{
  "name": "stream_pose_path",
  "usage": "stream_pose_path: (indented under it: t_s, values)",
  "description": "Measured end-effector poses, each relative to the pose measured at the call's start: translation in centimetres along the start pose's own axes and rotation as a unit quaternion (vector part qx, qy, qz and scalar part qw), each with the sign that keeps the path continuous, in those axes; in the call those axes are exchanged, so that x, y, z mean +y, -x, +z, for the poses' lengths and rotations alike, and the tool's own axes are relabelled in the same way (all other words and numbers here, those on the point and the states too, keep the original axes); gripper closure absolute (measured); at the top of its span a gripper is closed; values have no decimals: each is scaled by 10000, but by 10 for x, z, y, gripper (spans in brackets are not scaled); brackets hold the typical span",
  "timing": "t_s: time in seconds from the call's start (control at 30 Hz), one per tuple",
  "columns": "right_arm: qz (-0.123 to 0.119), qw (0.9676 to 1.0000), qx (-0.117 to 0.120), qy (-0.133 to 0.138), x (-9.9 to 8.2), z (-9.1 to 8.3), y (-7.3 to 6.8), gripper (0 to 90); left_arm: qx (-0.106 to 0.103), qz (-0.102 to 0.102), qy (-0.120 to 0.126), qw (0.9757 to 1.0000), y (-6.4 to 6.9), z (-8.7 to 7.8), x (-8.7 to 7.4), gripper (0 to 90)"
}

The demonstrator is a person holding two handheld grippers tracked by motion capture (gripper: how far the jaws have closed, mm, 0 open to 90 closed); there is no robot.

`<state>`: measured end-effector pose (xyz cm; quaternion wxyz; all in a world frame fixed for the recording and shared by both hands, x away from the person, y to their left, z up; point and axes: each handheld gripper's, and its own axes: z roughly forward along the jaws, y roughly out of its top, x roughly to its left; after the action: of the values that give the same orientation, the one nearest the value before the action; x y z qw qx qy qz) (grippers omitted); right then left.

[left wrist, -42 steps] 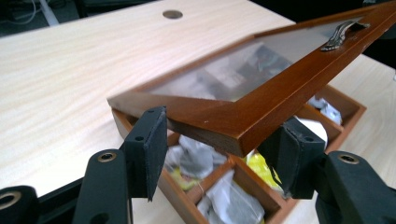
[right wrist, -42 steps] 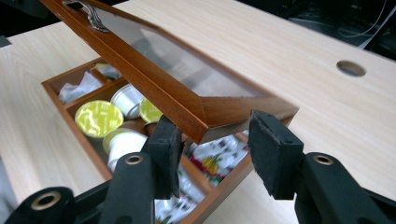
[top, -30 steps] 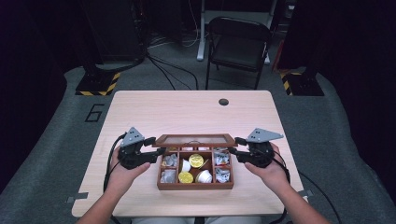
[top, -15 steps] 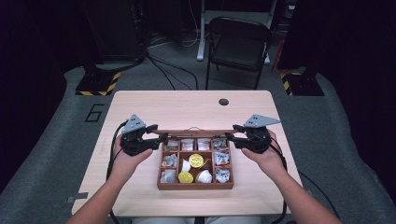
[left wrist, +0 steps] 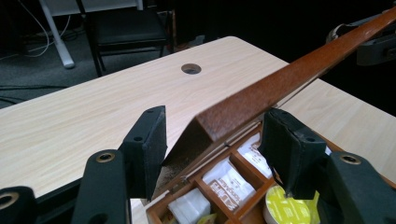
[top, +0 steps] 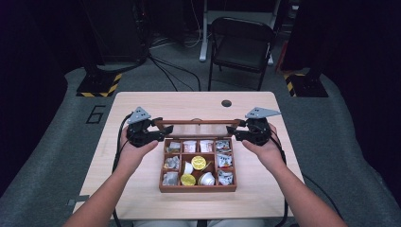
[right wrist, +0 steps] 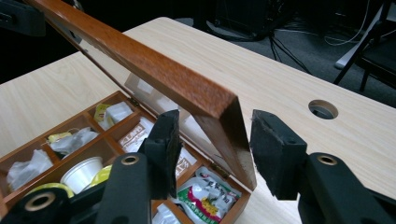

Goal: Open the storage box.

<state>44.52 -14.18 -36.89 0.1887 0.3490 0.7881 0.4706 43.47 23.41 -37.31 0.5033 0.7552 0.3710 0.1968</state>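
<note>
Table (top: 142,189): pale wood grain, dark round hole (top: 226,103) seen at far edge. Box (top: 197,188): reddish-brown wood; lid (left wrist: 289,77) same reddish-brown. Left gripper (top: 163,133) and right gripper (top: 231,133): black, topped by grey plates; black pads (left wrist: 152,144) noted. Cups (top: 198,163): yellow lids at box middle, white cup (right wrist: 84,172) beside. Packets (top: 189,146): white with brown print along far row; green-and-red packet (right wrist: 205,193) at right. Chair (top: 241,45): black, far. Floor (top: 56,142): grey, with yellow-black striped marks (top: 99,87).
</note>
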Motion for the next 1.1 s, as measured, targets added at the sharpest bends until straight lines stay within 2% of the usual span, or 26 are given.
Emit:
stream_pose_path:
  t_s: [0.27,0.5,0.77,1.1]
  values:
    - [65,9999,-81,93,1,8,8,524,22,-127,103,9999,-8,12,0,406]
    - [97,9999,-88,66,2,16,12,506,30,-257,40,9997,-14,23,-1,394]
    - [122,9998,-63,109,1,26,13,456,41,-291,69,9995,-18,34,-4,369]
    - [170,9996,-207,107,-5,39,15,427,138,-342,15,9993,-22,46,-12,360]
